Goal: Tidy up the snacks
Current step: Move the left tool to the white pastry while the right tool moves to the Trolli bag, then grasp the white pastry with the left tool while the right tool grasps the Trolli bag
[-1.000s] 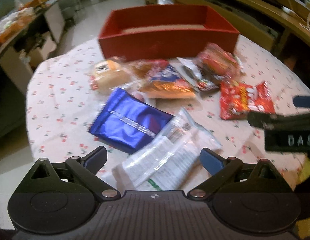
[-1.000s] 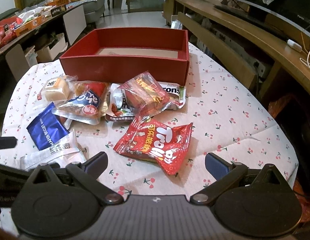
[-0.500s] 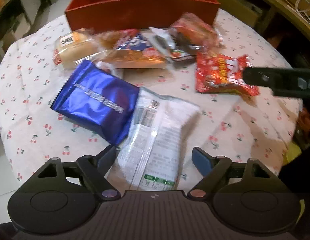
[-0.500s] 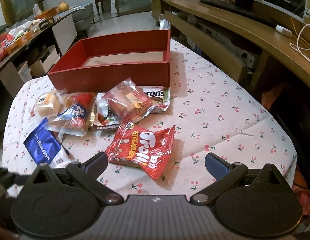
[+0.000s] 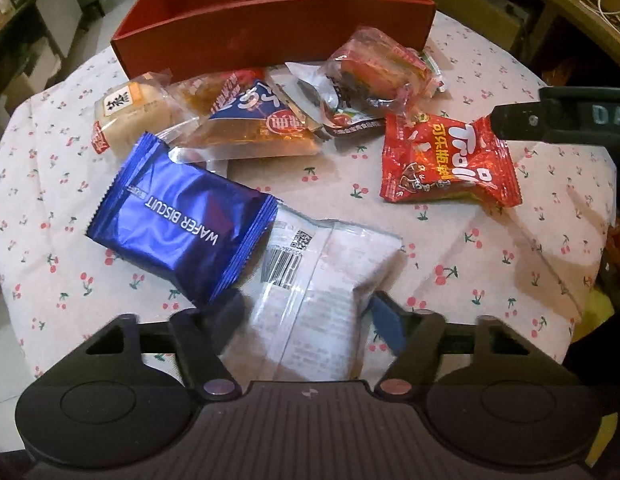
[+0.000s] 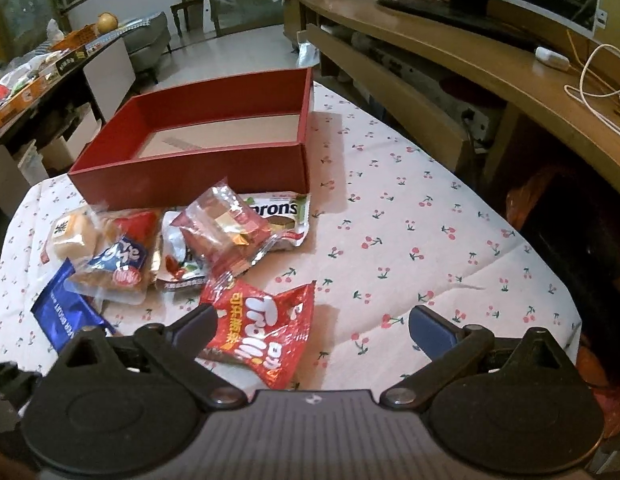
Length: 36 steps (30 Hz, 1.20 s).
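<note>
Now the left gripper (image 5: 306,316) fingers are closing around the white crinkly plastic snack packet (image 5: 322,280); slick film may slip free, while the right gripper (image 6: 310,324) fingers gape wide

Your surface: table (image 6: 410,216), cherry-print cloth | on it: red box (image 6: 214,168), empty; snack packets (image 5: 270,128) loose before it

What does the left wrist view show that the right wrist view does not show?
Only the left wrist view shows the white packet, lying between the closing jaws of the left gripper, and the full "WAFER BISCUIT" label.

Only the right wrist view shows the bare floor of the red box, the packet marked "prons" and the wooden counter.

Both show the blue wafer packet, the red Trolli bag, the cherry tablecloth and the open right gripper.
</note>
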Each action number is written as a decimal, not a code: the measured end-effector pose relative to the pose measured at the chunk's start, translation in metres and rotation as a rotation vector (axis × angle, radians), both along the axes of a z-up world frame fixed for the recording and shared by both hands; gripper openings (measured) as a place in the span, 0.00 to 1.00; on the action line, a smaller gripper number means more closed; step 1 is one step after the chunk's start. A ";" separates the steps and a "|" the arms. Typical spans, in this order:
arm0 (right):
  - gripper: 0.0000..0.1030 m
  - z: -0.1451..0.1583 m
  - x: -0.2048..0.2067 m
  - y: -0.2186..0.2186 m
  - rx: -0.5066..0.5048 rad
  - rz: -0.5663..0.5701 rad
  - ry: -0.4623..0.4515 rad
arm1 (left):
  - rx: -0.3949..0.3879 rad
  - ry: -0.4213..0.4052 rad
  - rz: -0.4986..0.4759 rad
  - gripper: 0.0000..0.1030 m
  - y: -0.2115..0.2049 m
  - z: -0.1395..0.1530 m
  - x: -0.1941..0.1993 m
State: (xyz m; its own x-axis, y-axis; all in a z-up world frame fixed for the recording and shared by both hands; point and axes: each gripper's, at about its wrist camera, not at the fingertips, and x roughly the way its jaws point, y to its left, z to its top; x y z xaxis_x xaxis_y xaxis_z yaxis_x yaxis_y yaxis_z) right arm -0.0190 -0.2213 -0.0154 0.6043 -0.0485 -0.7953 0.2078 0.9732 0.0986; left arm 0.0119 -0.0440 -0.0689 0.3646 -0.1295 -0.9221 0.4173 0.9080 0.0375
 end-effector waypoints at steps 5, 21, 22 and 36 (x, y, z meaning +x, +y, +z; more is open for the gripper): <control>0.94 0.003 0.014 0.004 -0.040 0.167 0.019 | -0.051 0.027 -0.010 0.58 0.007 0.003 -0.003; 0.84 -0.044 0.037 0.029 0.005 0.538 0.186 | -0.051 0.032 0.005 0.66 0.006 0.003 -0.002; 0.77 -0.044 0.031 0.030 0.017 0.555 0.196 | -0.043 0.030 0.007 0.68 0.006 0.002 -0.002; 0.73 -0.040 0.058 0.068 -0.272 0.723 0.195 | 0.003 0.014 -0.002 0.82 0.004 -0.004 -0.002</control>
State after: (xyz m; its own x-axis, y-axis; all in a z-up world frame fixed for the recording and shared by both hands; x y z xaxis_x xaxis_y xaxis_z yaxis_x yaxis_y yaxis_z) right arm 0.0391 -0.1529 -0.0553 0.4114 0.0950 -0.9065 -0.4950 0.8584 -0.1347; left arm 0.0104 -0.0399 -0.0725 0.3513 -0.1278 -0.9275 0.4197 0.9070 0.0339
